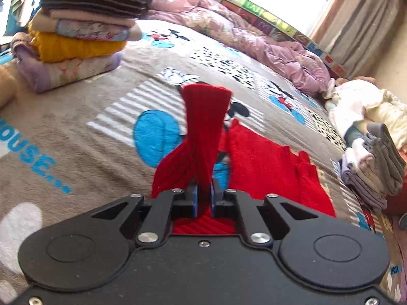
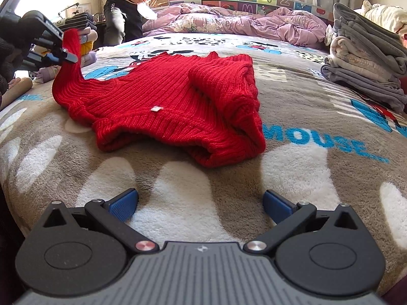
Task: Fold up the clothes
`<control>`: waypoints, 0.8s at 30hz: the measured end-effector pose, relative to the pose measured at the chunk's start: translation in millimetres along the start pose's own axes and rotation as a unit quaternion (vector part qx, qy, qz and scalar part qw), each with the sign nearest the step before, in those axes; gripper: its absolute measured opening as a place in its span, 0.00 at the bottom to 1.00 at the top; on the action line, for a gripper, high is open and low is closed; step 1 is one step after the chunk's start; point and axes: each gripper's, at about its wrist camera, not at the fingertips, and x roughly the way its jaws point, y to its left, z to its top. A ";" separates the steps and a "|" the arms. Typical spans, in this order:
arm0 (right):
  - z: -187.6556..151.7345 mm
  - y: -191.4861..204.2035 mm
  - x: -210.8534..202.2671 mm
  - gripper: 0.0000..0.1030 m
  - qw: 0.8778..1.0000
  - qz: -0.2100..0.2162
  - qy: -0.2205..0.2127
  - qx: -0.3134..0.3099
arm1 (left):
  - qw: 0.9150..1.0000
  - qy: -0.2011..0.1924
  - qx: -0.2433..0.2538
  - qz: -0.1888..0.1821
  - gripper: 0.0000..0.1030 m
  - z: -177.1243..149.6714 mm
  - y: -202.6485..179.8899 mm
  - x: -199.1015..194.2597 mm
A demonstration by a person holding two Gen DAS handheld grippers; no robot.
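Observation:
A red ribbed knit sweater (image 2: 165, 101) lies partly folded on the cartoon-print blanket (image 2: 292, 96), its right sleeve laid across the body. My left gripper (image 1: 204, 195) is shut on the other sleeve (image 1: 203, 127), which rises from its jaws and stands lifted off the bed. In the right wrist view that gripper (image 2: 68, 56) is at the far left, holding the sleeve end (image 2: 72, 43) up above the sweater's left side. My right gripper (image 2: 201, 203) hovers over the blanket in front of the sweater's hem, open, with nothing between its blue pads (image 2: 122, 207).
A tall stack of folded clothes (image 1: 84, 25) stands at the far left of the bed. Another grey folded stack (image 2: 366, 58) sits on the right. A crumpled purple duvet (image 2: 229, 23) lies along the headboard. A person (image 2: 124, 7) stands beside the bed at the back left.

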 end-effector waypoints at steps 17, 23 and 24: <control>15.8 -66.4 -16.4 1.00 0.986 0.031 -0.035 0.163 | 0.977 0.011 0.189 -0.098 0.05 -42.1 -211.3 4.5; 3.0 -134.9 -22.8 0.99 0.942 0.047 -0.069 0.324 | 0.959 0.083 0.236 -0.136 0.06 -80.2 -252.5 37.0; 1.0 -143.0 -22.7 0.99 0.936 0.047 -0.072 0.341 | 0.956 0.089 0.241 -0.140 0.08 -83.5 -251.4 37.9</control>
